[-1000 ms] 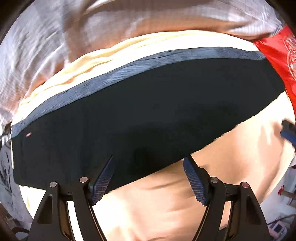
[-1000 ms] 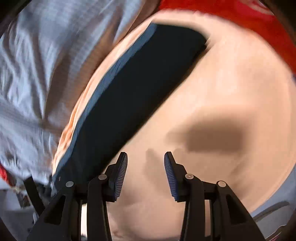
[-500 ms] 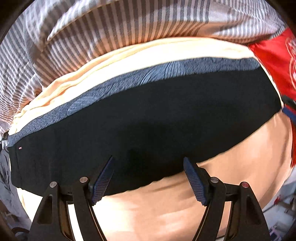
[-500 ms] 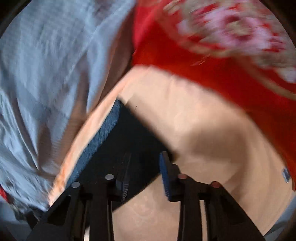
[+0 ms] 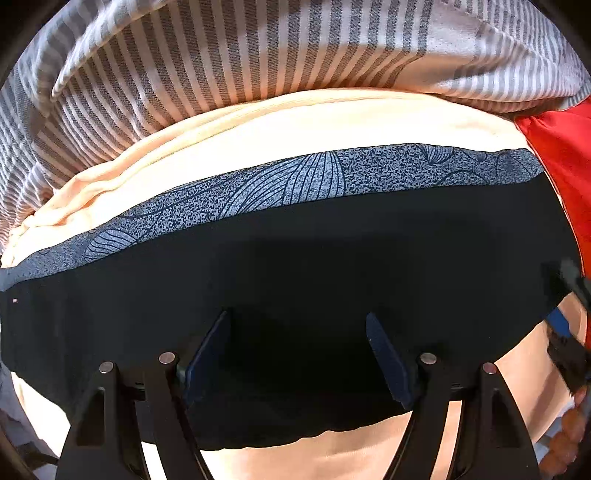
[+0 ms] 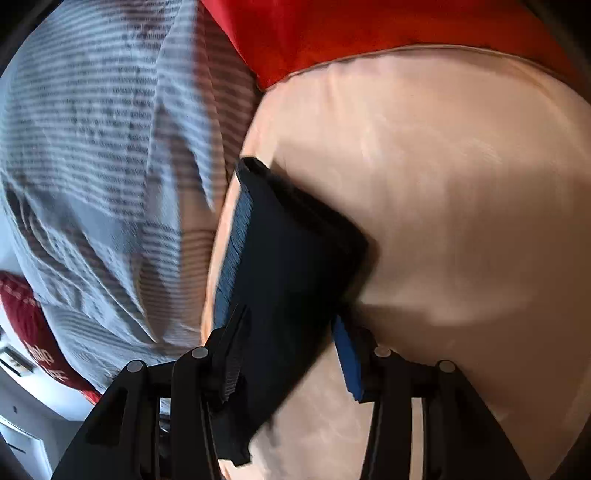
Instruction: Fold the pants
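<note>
Black pants (image 5: 314, 266) with a blue-grey patterned band (image 5: 303, 181) along the far edge lie folded flat on a peach bed sheet (image 5: 258, 129). My left gripper (image 5: 297, 343) is open, low over the near edge of the pants, fingers spread above the dark cloth. In the right wrist view the pants (image 6: 291, 266) run away as a narrow dark strip. My right gripper (image 6: 288, 339) is open with the end of the pants between its fingers. The right gripper also shows at the right edge of the left wrist view (image 5: 565, 325).
A grey-and-white striped blanket (image 5: 240, 59) is bunched beyond the pants and shows in the right wrist view (image 6: 103, 166). A red cloth (image 5: 561, 155) lies at the far right and shows in the right wrist view (image 6: 369, 29). Bare peach sheet (image 6: 461, 203) spreads to the right.
My left gripper has moved forward, so its fingers now sit over the pants. My right gripper has swung to the end of the pants and now straddles it.
</note>
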`<act>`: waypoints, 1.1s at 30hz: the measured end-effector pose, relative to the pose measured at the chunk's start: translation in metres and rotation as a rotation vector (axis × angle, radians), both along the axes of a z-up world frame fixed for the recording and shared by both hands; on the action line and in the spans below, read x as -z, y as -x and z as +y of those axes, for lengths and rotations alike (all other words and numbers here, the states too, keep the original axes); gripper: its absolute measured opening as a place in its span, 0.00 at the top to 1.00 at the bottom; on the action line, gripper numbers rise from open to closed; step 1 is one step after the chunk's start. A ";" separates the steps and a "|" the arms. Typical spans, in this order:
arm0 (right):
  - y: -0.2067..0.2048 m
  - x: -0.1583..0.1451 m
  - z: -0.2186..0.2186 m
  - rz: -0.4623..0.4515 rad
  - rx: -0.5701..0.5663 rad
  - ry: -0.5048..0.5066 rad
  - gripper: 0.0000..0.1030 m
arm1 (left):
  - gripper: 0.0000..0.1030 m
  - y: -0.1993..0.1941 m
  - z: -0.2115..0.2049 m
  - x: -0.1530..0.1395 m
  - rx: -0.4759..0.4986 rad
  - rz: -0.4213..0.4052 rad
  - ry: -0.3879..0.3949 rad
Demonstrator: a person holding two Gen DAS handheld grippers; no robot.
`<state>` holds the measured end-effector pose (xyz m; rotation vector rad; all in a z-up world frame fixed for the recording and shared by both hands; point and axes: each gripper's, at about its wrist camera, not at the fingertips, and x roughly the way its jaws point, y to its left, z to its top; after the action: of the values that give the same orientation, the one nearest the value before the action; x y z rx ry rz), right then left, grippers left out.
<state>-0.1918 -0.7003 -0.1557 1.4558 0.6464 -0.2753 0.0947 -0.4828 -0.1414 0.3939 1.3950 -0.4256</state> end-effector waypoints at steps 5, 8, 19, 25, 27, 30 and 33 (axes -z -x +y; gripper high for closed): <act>-0.026 0.003 -0.006 -0.025 -0.013 -0.001 0.50 | 0.17 -0.018 0.007 0.011 -0.028 0.066 -0.005; -0.036 0.005 -0.007 0.007 -0.045 -0.026 0.69 | 0.37 -0.028 0.007 -0.001 -0.042 0.062 -0.003; -0.045 -0.011 -0.007 -0.019 -0.139 0.010 0.86 | 0.67 -0.082 -0.021 0.017 -0.101 0.011 0.065; -0.055 -0.033 -0.001 -0.035 -0.165 0.067 0.86 | 0.67 -0.064 -0.030 0.022 -0.026 -0.156 0.042; -0.061 -0.049 0.005 -0.043 -0.189 0.113 0.86 | 0.67 -0.061 -0.027 0.020 -0.019 -0.147 0.051; -0.072 -0.077 0.017 -0.051 -0.235 0.196 0.86 | 0.67 -0.066 -0.021 0.007 -0.017 -0.093 0.060; -0.082 -0.105 0.034 -0.047 -0.285 0.294 0.87 | 0.67 -0.059 0.001 -0.009 -0.034 -0.060 0.097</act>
<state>-0.1097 -0.6664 -0.0502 1.0713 0.7327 -0.1068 0.1537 -0.4818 -0.1327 0.3017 1.3156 -0.4484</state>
